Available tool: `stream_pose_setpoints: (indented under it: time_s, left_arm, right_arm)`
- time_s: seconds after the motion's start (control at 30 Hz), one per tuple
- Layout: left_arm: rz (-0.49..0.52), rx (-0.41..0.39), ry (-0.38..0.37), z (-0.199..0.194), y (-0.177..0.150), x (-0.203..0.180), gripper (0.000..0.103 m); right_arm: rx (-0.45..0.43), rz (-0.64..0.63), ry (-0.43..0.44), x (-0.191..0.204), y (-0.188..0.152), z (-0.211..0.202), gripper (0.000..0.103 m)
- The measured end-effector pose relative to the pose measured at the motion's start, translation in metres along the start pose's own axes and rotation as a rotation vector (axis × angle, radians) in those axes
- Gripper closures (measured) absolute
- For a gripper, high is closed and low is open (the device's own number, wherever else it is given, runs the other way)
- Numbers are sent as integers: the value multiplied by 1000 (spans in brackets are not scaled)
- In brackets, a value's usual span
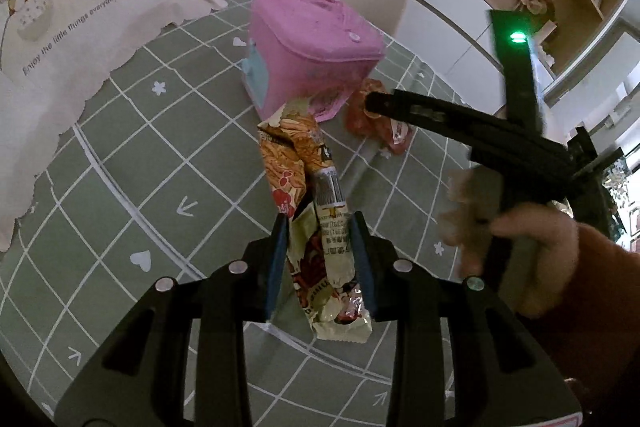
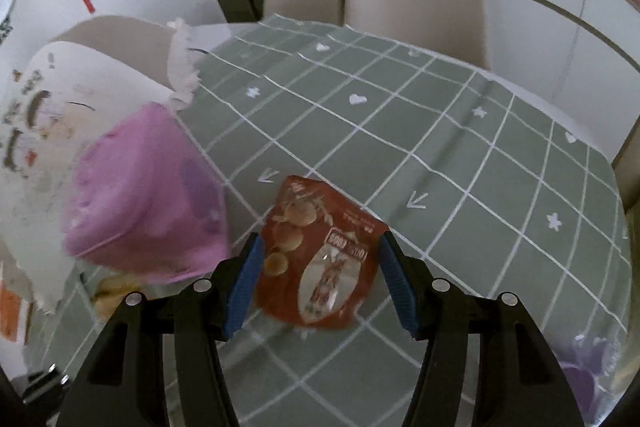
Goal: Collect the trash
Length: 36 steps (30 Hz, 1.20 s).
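Left tool [image 1: 320, 259] pinches long snack wrapper [image 1: 308, 187]. Right tool [image 2: 320, 275] wide open, straddling red packet [image 2: 320, 259] on worktop [image 2: 480, 167]. Lower square, close mid-packet, avoid pink bin [image 2: 148, 203].

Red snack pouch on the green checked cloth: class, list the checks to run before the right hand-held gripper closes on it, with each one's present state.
1. Red snack pouch lies between the right hand-held gripper pads: ok.
2. Right jaws open, pads clear of the pouch: ok.
3. Pouch flat on the tablecloth: ok.
4. Left hand-held gripper grips the crumpled wrapper: ok.
5. Pink bin close by: ok.
6. Bin lid open: cannot tell.
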<state>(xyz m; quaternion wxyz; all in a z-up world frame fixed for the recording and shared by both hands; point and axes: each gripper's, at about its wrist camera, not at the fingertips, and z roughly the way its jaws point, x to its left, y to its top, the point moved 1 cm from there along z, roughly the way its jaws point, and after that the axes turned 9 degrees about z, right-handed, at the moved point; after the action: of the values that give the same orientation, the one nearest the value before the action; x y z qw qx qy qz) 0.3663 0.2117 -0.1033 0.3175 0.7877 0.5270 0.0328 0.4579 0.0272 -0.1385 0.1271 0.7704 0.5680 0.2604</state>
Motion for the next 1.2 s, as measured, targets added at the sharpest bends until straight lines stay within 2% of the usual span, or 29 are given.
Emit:
stream_pose_setpoints:
  time_s: [0.1,0.23,0.3,0.33,0.37,0.47,0.7,0.83,0.93,1.07,1.13,1.2]
  left_arm:
    - [-8,-2,-10,-1,-2,1,73]
    - [-23,0,-13,2,-1,4,73]
    - [-27,2,-9,3,-1,4,73]
    - [-28,3,-8,3,0,5,73]
    - [-27,4,-6,3,0,4,73]
    - [-26,6,1,3,3,1,73]
    - [13,-11,-4,-5,15,-28,73]
    - [75,-31,-10,-12,27,-56,73]
    - [79,-45,-18,-15,31,-68,73]
    - [69,-47,-5,-17,28,-71,73]
    - [58,-46,14,-18,26,-65,73]
    - [47,-50,33,-21,23,-57,73]
  right_arm:
    - [-27,-15,-28,0,-1,6,47]
    - [-42,-111,-76,8,-4,11,47]
    - [-46,-147,-89,8,-5,10,57]
    - [-48,-159,-85,7,-5,8,67]
    - [-44,-165,-87,5,-5,6,92]
    - [-23,-170,-66,-2,-5,-6,99]
    - [-81,-182,-12,-20,-7,-63,100]
    - [-136,-134,3,-43,0,-100,100]
    - [-159,-93,24,-61,2,-122,100]
    - [-142,-51,92,-71,-1,-127,100]
    - [-98,-5,131,-73,-1,-116,99]
    - [-62,-4,125,-67,-4,-103,90]
